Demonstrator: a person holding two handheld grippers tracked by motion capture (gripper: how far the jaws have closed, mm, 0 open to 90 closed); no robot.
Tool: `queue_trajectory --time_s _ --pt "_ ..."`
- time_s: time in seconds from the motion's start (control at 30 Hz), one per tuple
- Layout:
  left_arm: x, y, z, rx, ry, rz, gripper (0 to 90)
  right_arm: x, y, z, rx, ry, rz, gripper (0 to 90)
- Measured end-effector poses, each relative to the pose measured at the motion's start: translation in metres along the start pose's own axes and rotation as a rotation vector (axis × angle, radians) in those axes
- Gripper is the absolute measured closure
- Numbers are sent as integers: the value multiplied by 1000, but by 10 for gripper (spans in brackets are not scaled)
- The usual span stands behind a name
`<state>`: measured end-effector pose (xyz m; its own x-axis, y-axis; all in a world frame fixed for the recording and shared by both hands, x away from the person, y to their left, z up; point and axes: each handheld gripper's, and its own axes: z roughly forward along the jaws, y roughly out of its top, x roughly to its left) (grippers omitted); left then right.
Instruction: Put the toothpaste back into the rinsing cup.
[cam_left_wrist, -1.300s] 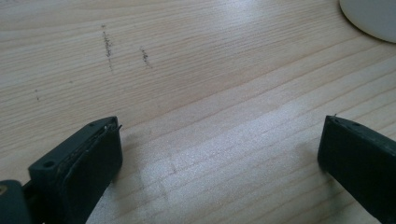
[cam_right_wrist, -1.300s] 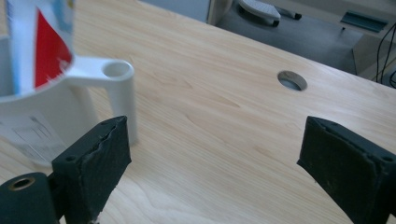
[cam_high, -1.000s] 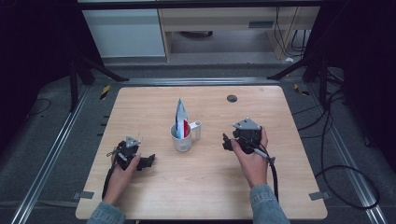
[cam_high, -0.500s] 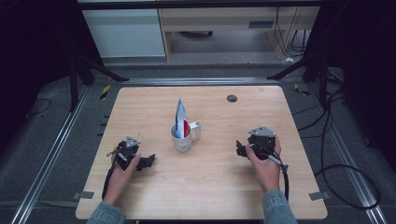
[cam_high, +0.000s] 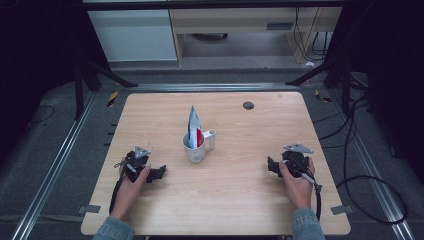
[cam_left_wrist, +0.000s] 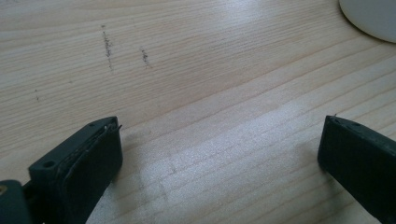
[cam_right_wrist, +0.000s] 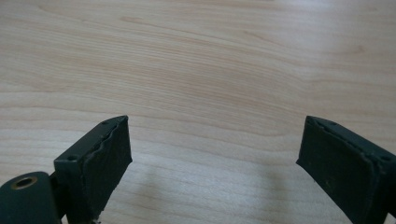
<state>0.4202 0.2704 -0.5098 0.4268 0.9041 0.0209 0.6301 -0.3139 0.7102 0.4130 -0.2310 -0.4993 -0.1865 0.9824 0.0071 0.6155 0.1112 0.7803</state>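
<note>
The mug (cam_high: 195, 148), holding what is possibly a foil pouch (cam_high: 193, 124), is standing mid-worktop (cam_high: 240, 200). Left gripper (cam_high: 159, 173) and right gripper (cam_high: 270, 166) are resting spread, empty, toward the side edges, well apart from the mug.

mug (cam_high: 195, 148): white, with a white handle
packet (cam_high: 194, 126) in the mug: blue-grey, with a red and white patch low down
table (cam_high: 240, 200): pale wood grain, a few dark scuff marks
left gripper (cam_high: 159, 173): black, grey top plate
right gripper (cam_high: 270, 166): black, grey top plate
hole (cam_high: 248, 105) in the table: dark
</note>
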Motion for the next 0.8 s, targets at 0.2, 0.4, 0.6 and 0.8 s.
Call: queue_trajectory --time_s 0.2,0.4,0.6,0.8 --pt "0 0 0 0 0 0 0 -8 -9 6 19 -21 46 96" --pt "0 0 0 0 0 0 0 -9 -9 10 42 -29 63 93" --pt "0 0 0 0 -1 0 0 -7 -8 13 65 -48 39 69" --pt "-1 0 0 0 -1 1 0 -9 -8 14 79 -78 59 13"
